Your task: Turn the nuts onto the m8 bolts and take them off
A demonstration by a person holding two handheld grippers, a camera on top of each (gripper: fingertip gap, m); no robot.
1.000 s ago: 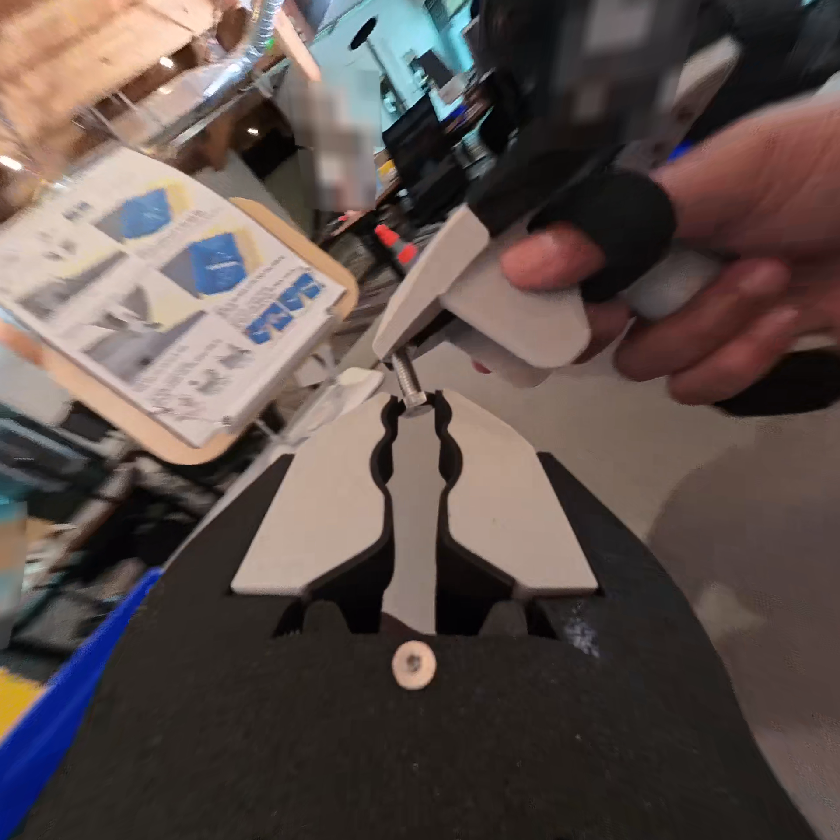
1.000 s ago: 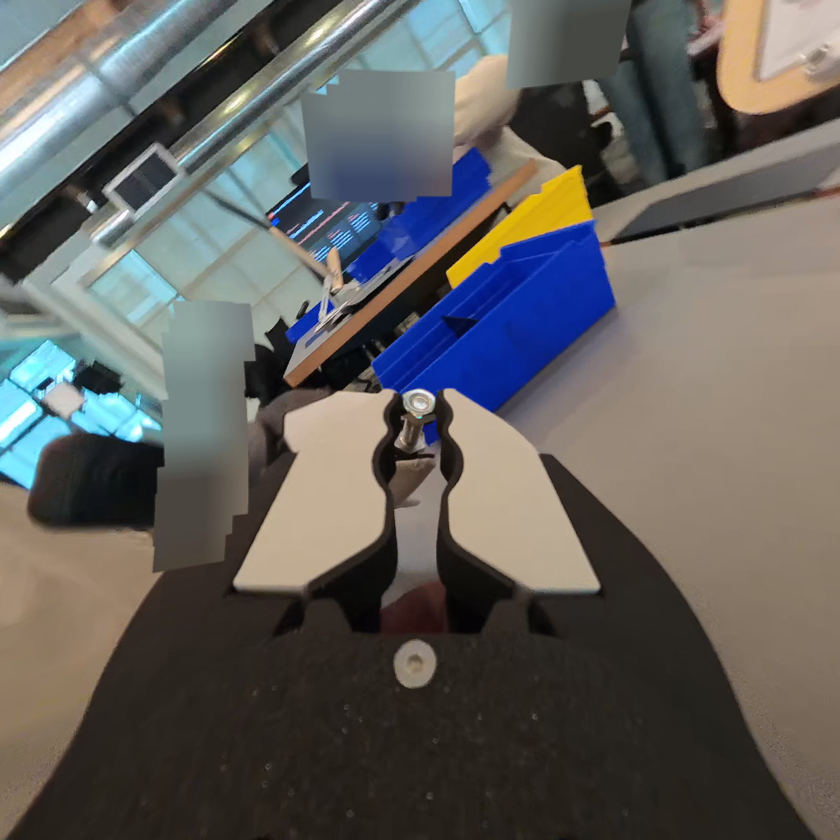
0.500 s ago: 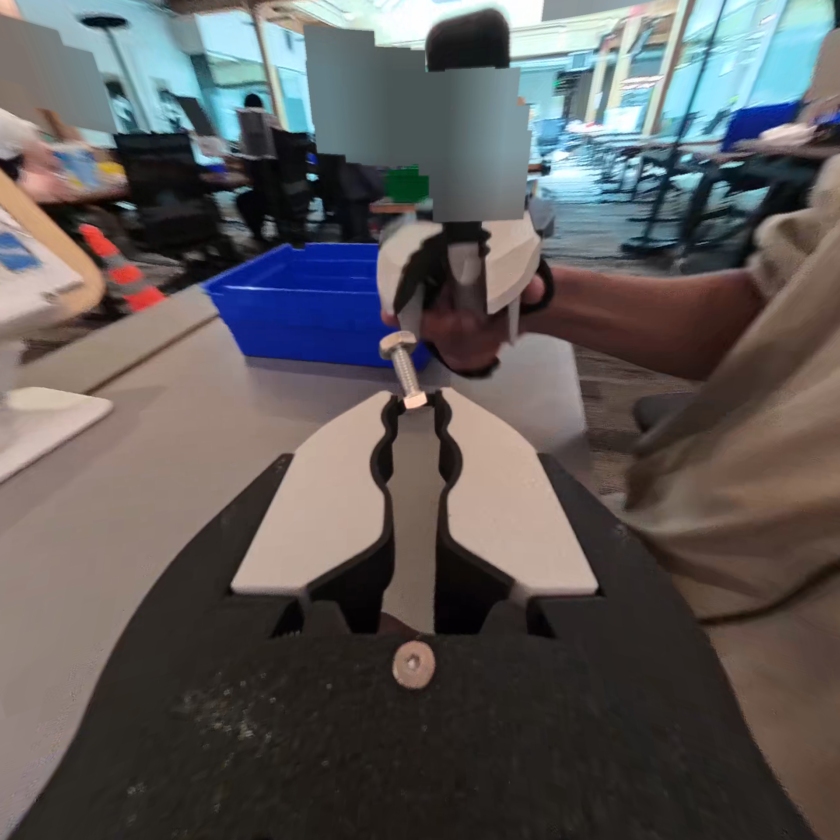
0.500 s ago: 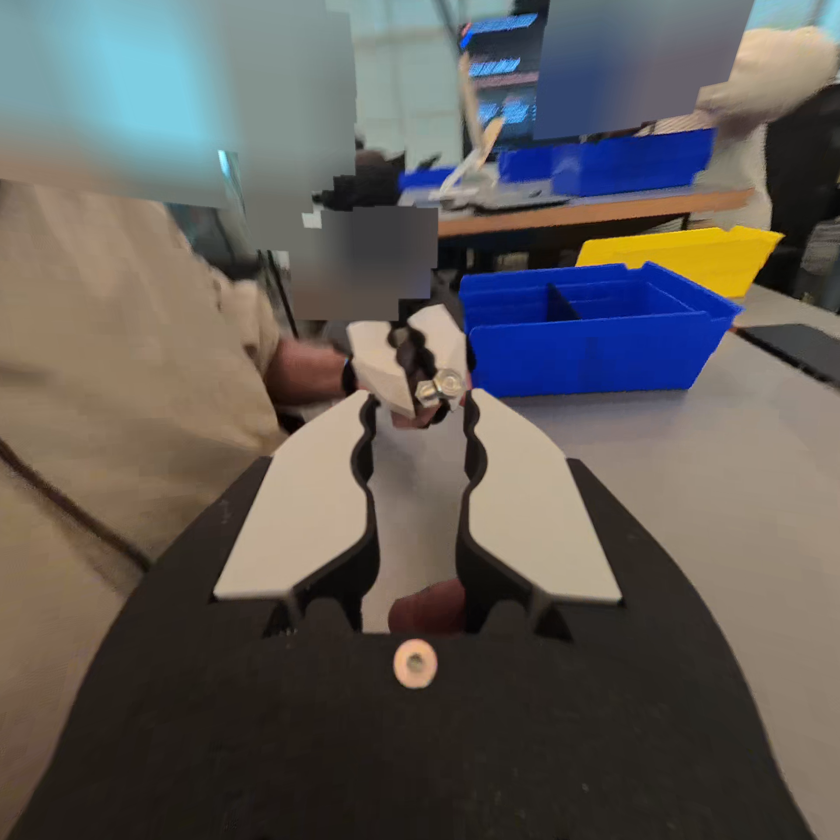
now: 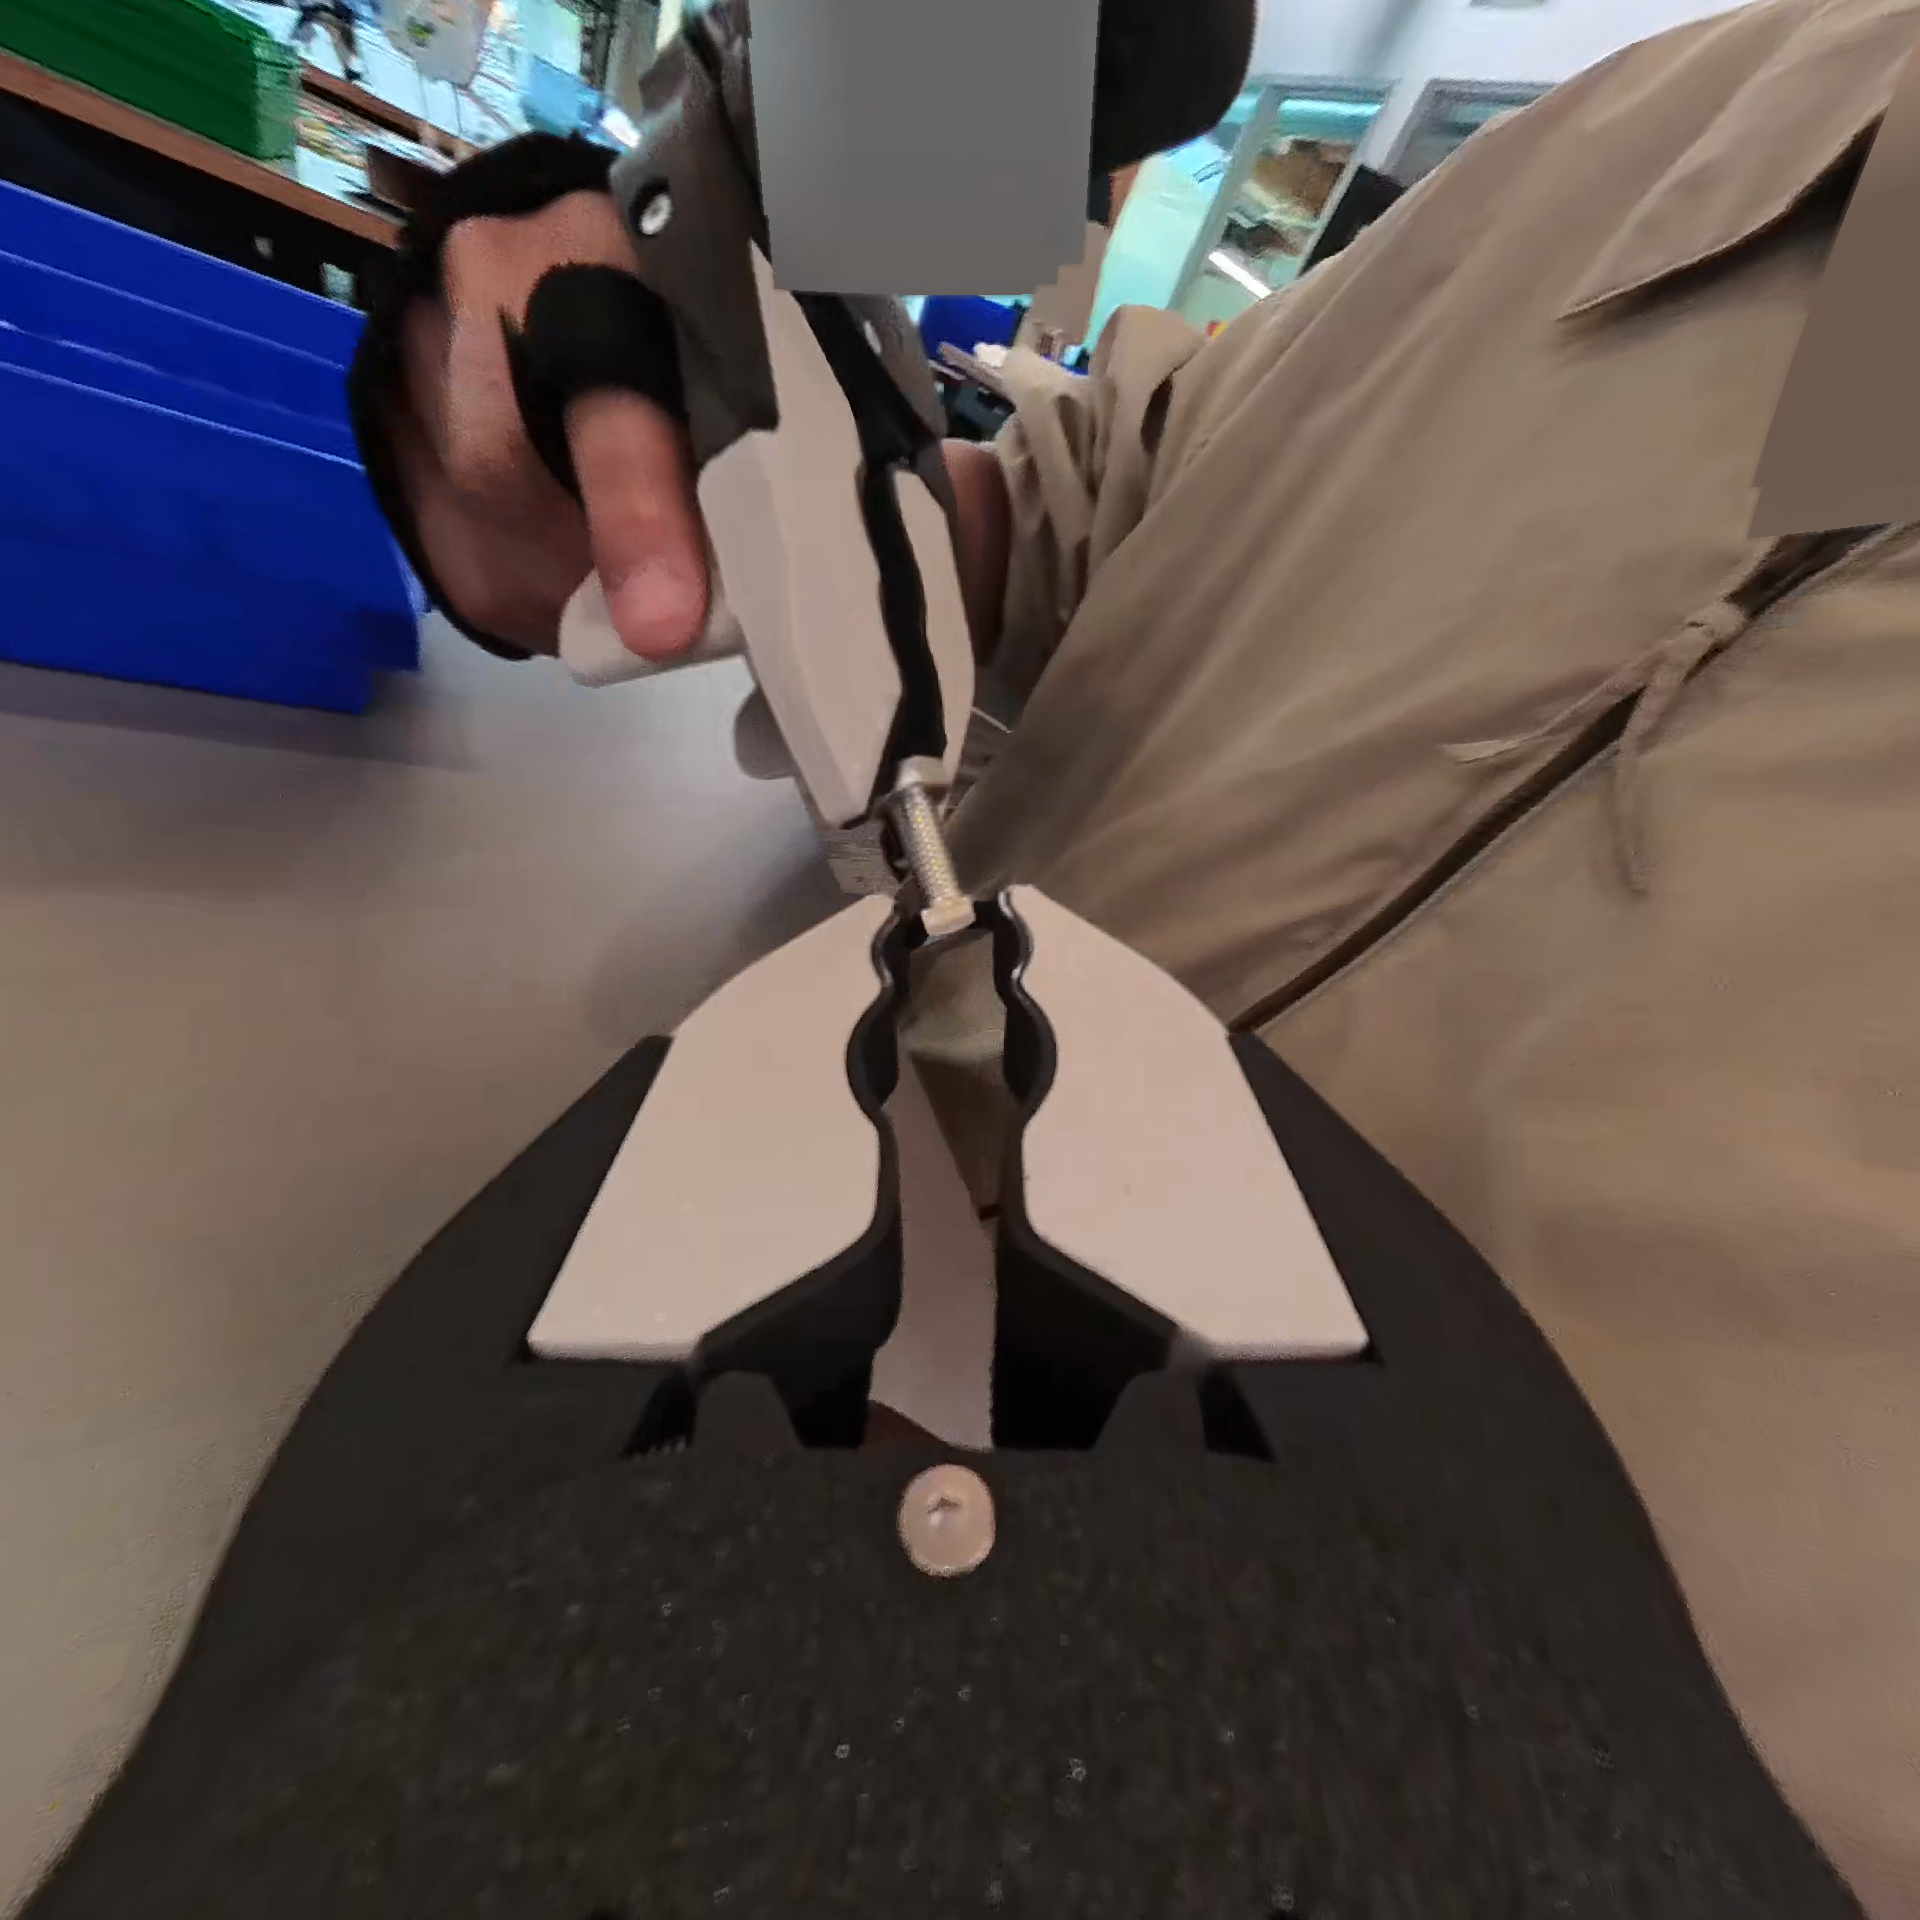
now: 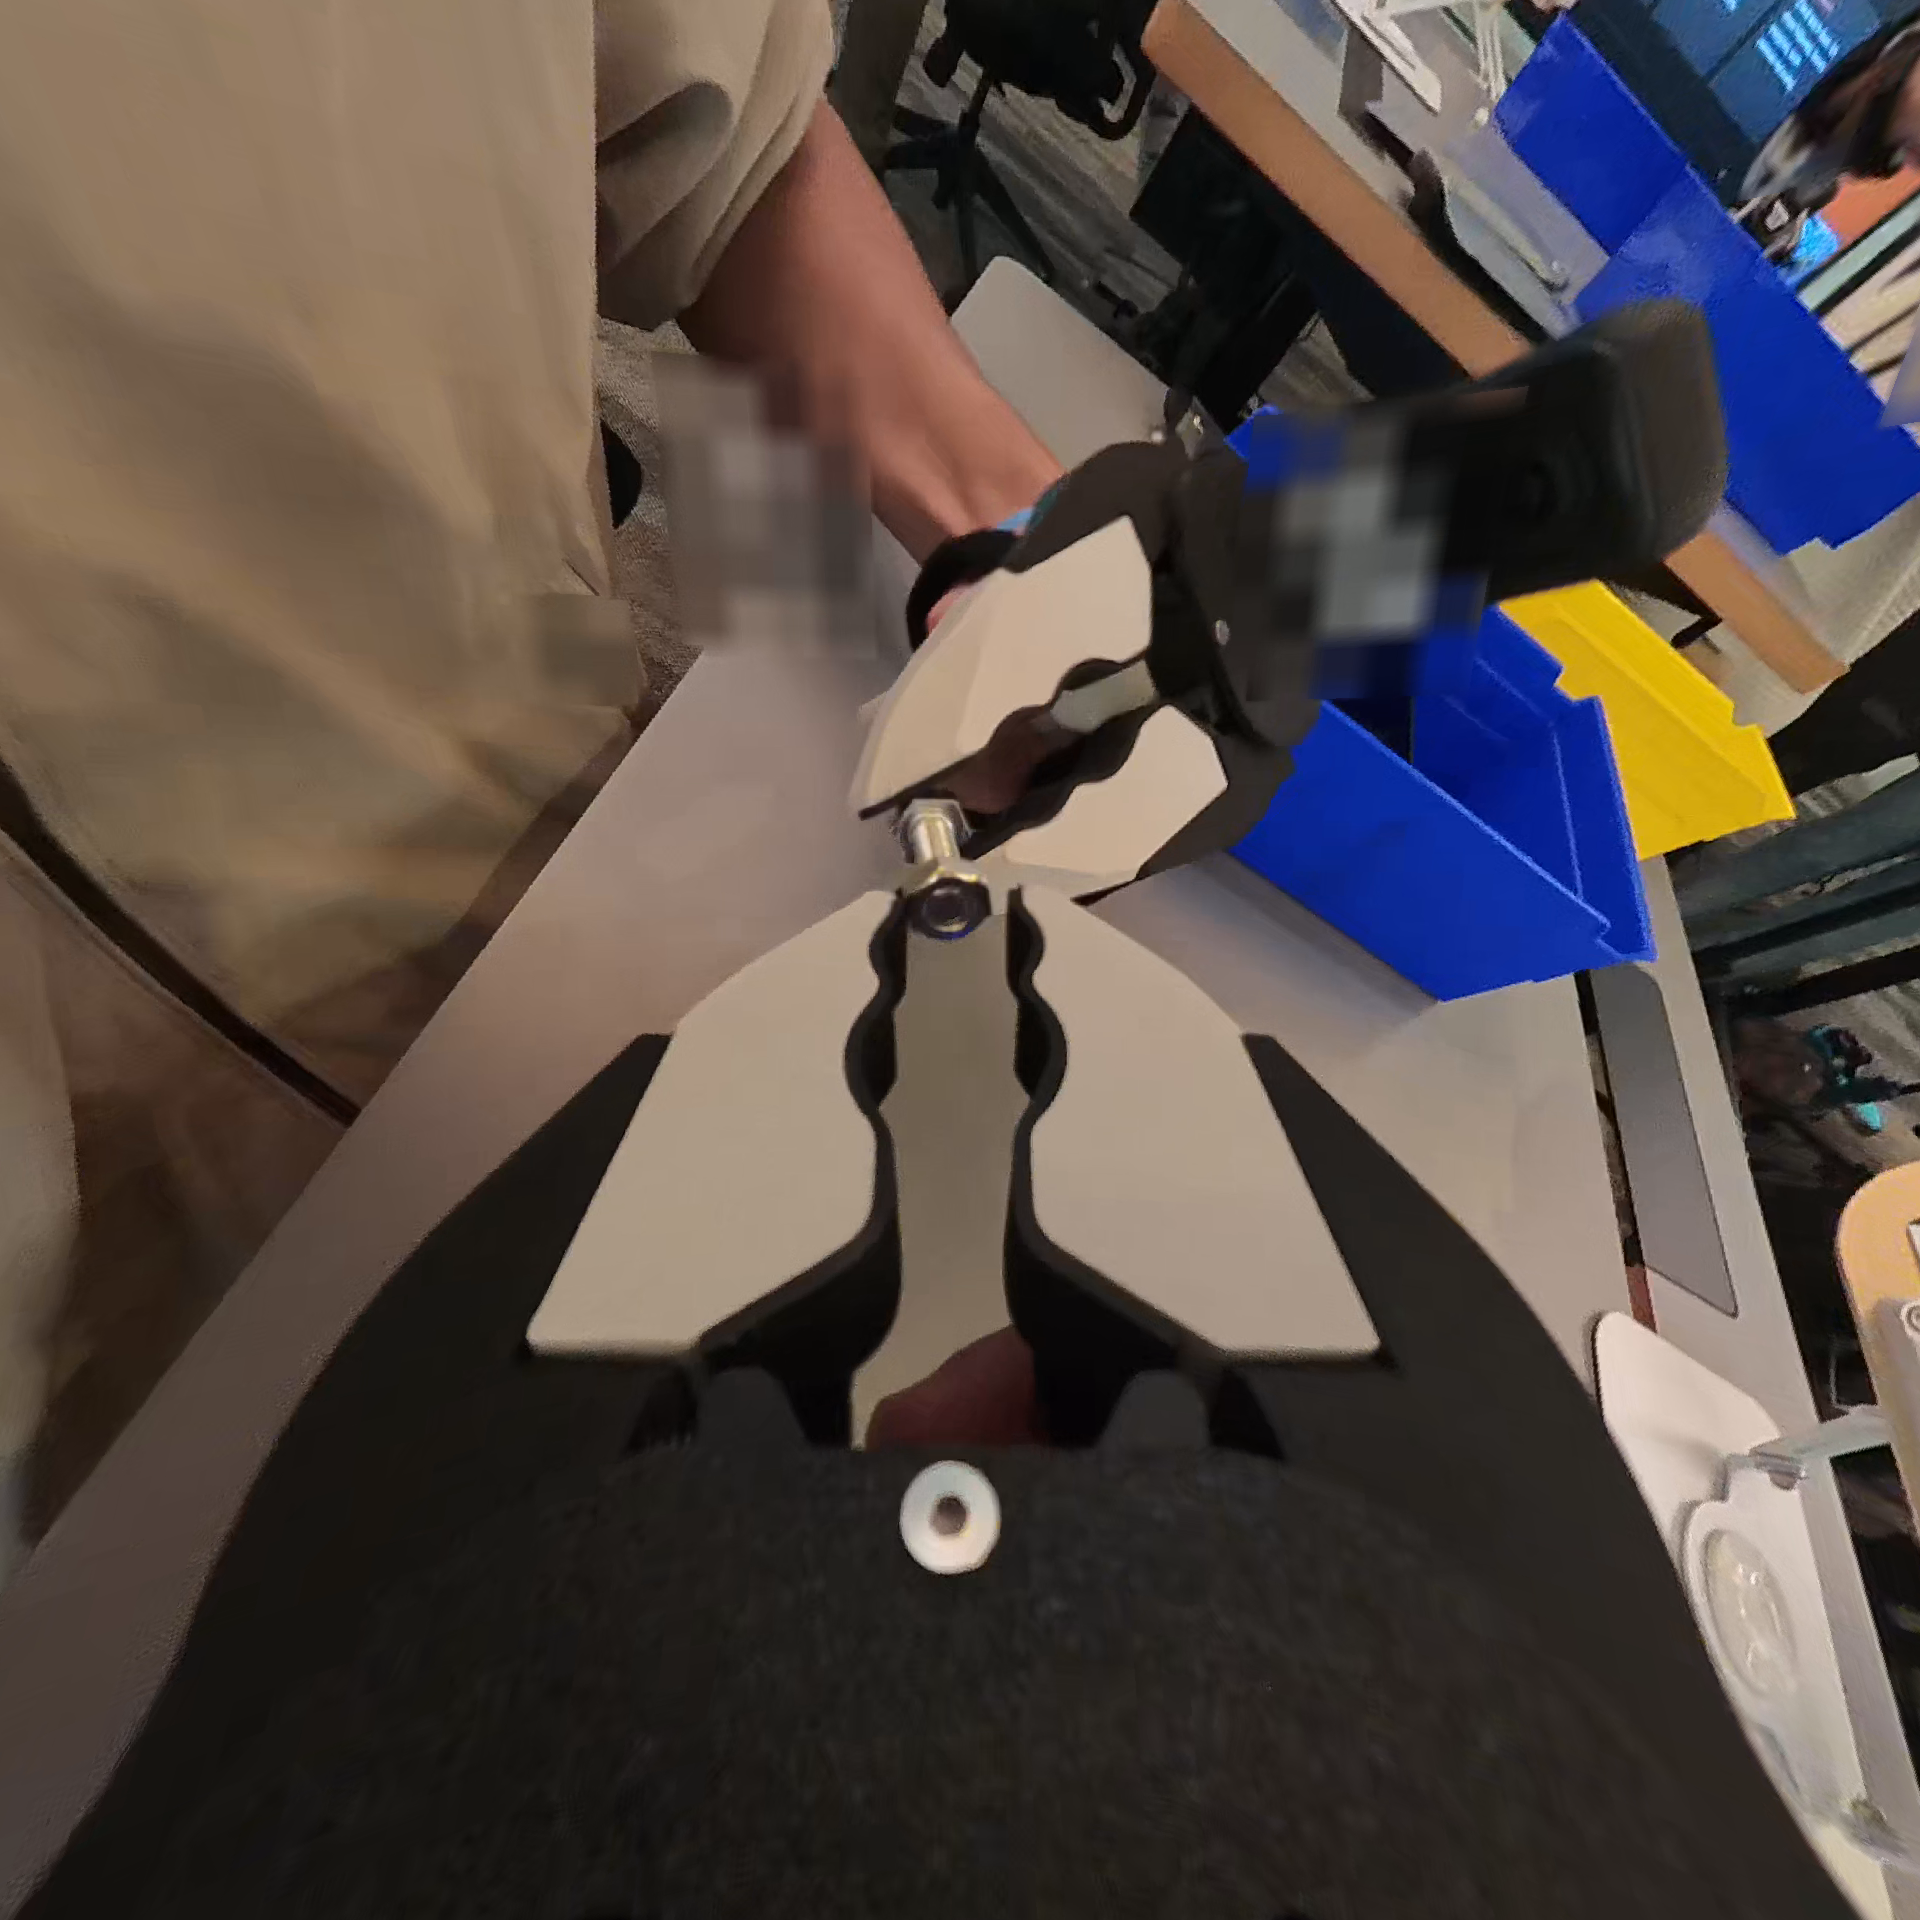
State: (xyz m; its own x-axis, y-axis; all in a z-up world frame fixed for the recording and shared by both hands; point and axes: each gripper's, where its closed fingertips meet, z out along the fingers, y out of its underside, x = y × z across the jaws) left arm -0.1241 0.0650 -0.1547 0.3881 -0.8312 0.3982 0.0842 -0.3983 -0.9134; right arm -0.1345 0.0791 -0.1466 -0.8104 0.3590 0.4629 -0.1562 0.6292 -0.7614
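Note:
A silver M8 bolt (image 5: 923, 840) is held in the air between both grippers, above the grey table (image 5: 312, 987). My left gripper (image 5: 948, 910) is shut on its hex head (image 5: 948, 918). My right gripper (image 6: 951, 902) is shut on the nut (image 6: 943, 910) at the other end of the thread, seen end-on with a dark hole. In the left wrist view the right gripper (image 5: 891, 798) comes down from above onto the bolt. In the right wrist view the left gripper (image 6: 925, 808) reaches in from the upper right. The two grippers' tips are a bolt's length apart.
A blue bin (image 6: 1434, 852) and a yellow bin (image 6: 1662, 748) stand on the table (image 6: 1299, 1091) behind the left gripper; the blue bin (image 5: 187, 499) also shows in the left wrist view. The person's beige shirt (image 5: 1455, 727) is close by. A clear stand (image 6: 1714, 1558) is at the right. The grippers are tip to tip, or close to it.
Half a second ago my right gripper was open and off the bolt; now it is shut on the nut end. My left gripper has kept its hold. Both views have swung round.

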